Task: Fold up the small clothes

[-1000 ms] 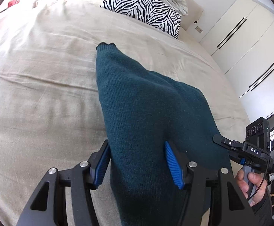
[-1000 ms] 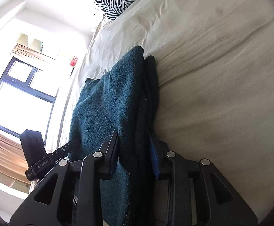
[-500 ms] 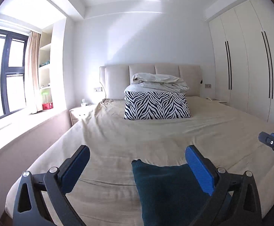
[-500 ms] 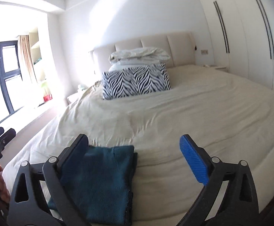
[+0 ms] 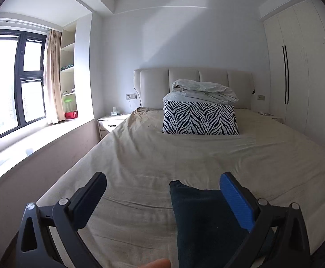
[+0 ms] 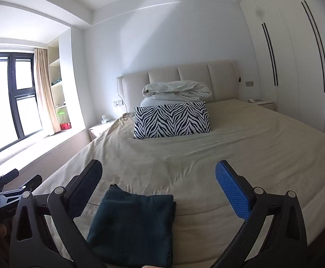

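Left gripper (image 5: 162, 192): jaws fully spread, holding nothing. Right gripper (image 6: 158, 178): jaws fully spread, holding nothing. The folded teal garment (image 6: 135, 225) lies below both grippers, untouched, on the bed (image 6: 240, 147).

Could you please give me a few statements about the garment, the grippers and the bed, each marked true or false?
1. The dark teal garment lies folded on the beige bed sheet. True.
2. The right gripper is shut on the garment. False: its jaws stand wide open, with nothing between the pads.
3. The left gripper is open and holds nothing. True.
4. The zebra-print pillow lies on top of the garment. False: it sits far up the bed, near the headboard, well apart from the garment.
5. A bundled white duvet sits behind the zebra-print pillow. True.
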`<state>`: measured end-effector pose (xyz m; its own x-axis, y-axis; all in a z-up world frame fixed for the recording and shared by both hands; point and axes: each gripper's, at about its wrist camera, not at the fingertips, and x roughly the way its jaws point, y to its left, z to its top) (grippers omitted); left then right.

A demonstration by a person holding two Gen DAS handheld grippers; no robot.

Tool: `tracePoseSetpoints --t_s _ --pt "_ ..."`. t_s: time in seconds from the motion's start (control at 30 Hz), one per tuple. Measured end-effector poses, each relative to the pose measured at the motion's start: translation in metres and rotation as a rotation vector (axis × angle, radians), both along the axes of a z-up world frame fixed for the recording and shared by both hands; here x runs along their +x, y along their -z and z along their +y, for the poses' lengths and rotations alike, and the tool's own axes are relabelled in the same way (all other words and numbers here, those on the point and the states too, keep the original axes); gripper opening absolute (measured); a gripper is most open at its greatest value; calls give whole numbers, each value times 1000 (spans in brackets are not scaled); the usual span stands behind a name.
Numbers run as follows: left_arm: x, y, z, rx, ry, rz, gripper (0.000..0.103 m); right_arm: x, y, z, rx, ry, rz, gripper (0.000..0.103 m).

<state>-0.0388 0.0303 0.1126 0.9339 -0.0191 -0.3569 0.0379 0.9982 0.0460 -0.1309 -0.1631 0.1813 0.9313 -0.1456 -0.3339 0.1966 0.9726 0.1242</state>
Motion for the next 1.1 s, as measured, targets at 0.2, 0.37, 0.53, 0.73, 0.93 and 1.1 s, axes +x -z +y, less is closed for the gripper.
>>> tracePoseSetpoints --t_s 0.2,0.37,0.53,0.73,0.93,1.1 --pt "27 55 -9 27 19 246 103 30 70 13 1 33 291 103" --pt "29 97 -16 2 52 405 103 45 135 3 137 67 532 103" --pt "30 118 -15 -15 54 469 103 49 177 -2 144 90 607 103" --pt "33 128 -10 -31 36 500 103 52 181 4 119 83 626 103" --pt "33 134 -6 -41 23 518 103 45 170 11 93 71 633 103" --pt "32 137 -6 -43 28 527 103 44 167 16 81 63 630 103"
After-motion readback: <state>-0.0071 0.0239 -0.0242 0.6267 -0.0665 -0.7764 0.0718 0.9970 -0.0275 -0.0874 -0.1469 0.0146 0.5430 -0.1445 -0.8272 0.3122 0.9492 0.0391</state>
